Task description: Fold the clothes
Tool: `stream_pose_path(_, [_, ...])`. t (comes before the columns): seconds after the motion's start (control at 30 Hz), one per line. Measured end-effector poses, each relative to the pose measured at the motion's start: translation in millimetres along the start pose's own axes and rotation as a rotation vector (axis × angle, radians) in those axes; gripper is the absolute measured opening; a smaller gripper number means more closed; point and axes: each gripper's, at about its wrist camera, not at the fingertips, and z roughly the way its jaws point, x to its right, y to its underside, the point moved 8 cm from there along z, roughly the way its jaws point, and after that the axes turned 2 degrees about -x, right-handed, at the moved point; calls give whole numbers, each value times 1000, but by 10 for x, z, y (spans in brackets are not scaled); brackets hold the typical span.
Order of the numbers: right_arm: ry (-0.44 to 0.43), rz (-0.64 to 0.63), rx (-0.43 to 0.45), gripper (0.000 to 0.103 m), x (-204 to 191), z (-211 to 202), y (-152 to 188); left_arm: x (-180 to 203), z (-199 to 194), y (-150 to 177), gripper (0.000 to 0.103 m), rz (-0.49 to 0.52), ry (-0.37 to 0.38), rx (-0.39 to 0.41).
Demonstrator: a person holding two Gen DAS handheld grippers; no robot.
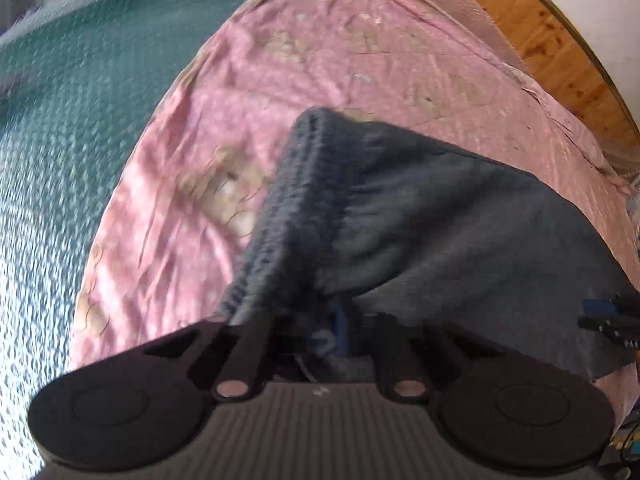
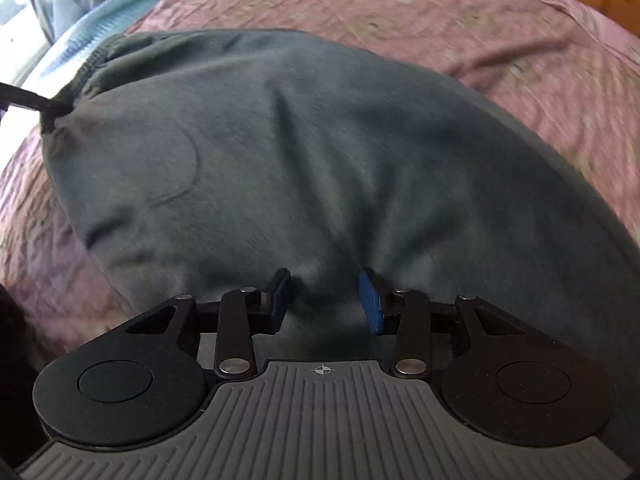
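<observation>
A dark grey garment with a ribbed elastic waistband lies on a pink bedspread. My left gripper is shut on the waistband corner and lifts it off the bed. In the right wrist view the same garment spreads across the bed, and the left gripper's finger pinches its far left corner. My right gripper is open, its blue pads on either side of a raised fold at the garment's near edge. The right gripper also shows at the left wrist view's right edge.
A teal patterned blanket lies left of the pink bedspread. A wooden headboard and white wall run along the far right. Blue-white bedding lies at the far left in the right wrist view.
</observation>
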Motion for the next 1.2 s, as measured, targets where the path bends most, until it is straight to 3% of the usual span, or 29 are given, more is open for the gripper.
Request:
stream_pose_path(0.07, [47, 65, -26, 52, 201, -146, 197, 37, -74, -25, 4, -14, -20, 8])
stream_pose_path(0.13, [44, 110, 13, 52, 273, -322, 193, 256, -206, -75, 19, 74, -59, 43])
stream_pose_path(0.17, [39, 118, 60, 52, 282, -429, 152, 384, -232, -70, 32, 113, -51, 50])
stream_pose_path(0.2, [54, 117, 96, 52, 303, -508, 115, 504, -236, -52, 37, 147, -39, 49])
stream_pose_path(0.27, [112, 116, 101, 53, 415, -532, 165, 678, -173, 7, 38, 210, -55, 25])
stream_pose_path(0.37, [194, 130, 38, 53, 767, -447, 564, 581, 116, 186, 37, 320, -190, -34])
stream_pose_path(0.4, [221, 141, 21, 63, 936, -430, 757, 575, 144, 208, 37, 352, -210, -36])
stream_pose_path(0.47, [226, 242, 70, 67, 1313, -579, 1083, 589, 155, 223, 37, 402, -238, -40])
stream_pose_path(0.7, [440, 415, 49, 61, 2528, -1186, 1832, 642, 248, 135, 39, 384, -340, -80])
stream_pose_path(0.83, [520, 398, 21, 61, 2967, -1311, 2147, 685, 248, 86, 41, 309, -426, -91])
stream_pose_path(0.93, [510, 427, 90, 47, 3102, -1490, 2125, 830, 155, 35, 38, 236, -502, -67])
stream_pose_path(0.97, [506, 415, 138, 49, 3075, -1559, 2030, 946, 83, 9, 39, 214, -509, -34])
stream_pose_path(1.03, [440, 390, 229, 54, 2980, -1606, 1788, 1270, 3, -35, 43, 156, -431, 29])
stream_pose_path(1.2, [451, 428, 193, 51, 3197, -1318, 1473, 2105, 450, 176, 43, 145, -275, 10])
